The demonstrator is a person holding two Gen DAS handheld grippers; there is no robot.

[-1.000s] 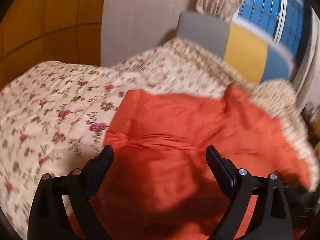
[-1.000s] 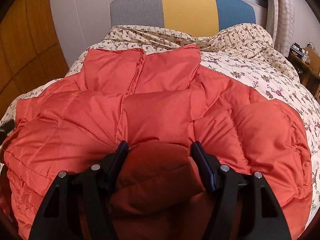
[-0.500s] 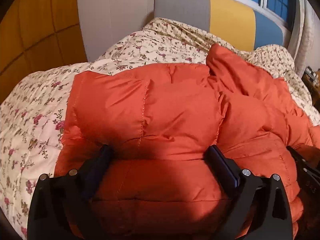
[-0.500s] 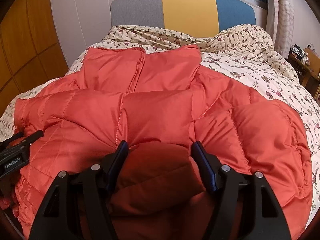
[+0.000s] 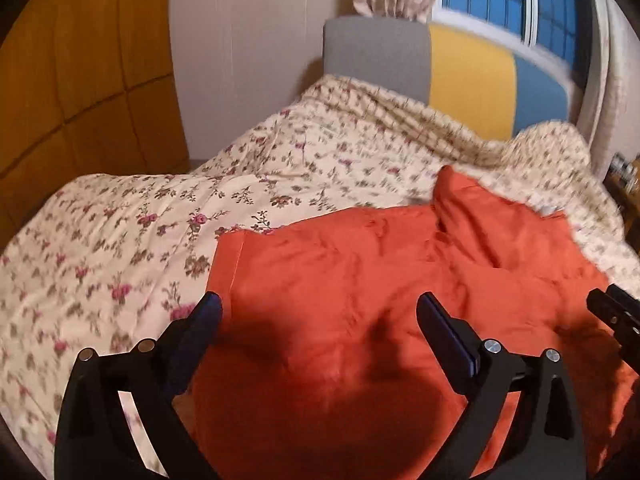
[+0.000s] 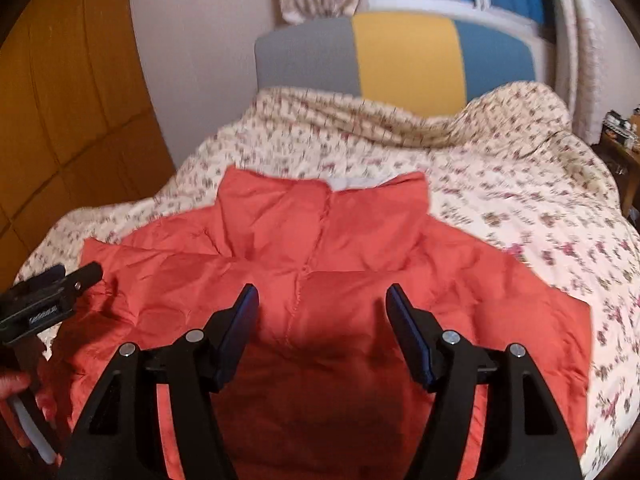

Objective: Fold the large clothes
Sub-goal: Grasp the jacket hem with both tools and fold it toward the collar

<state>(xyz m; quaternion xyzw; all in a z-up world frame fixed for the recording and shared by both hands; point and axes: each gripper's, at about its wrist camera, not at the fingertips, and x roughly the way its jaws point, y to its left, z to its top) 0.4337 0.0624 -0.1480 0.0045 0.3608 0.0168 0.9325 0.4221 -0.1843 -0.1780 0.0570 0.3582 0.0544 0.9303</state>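
Both hand-held grippers, left (image 5: 318, 322) and right (image 6: 322, 312), have lifted off, jaws apart, empty; puffy orange jacket (image 6: 320, 264) looks soft, light, slippery: grip its hem.

Both wrist views — downward, over shared jacket (image 5: 360, 280)

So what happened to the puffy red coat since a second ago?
The right gripper let go of the coat and lifted off. The left gripper, its jaws just opening, pulled back too. The coat stays flat on the flowery bedspread.
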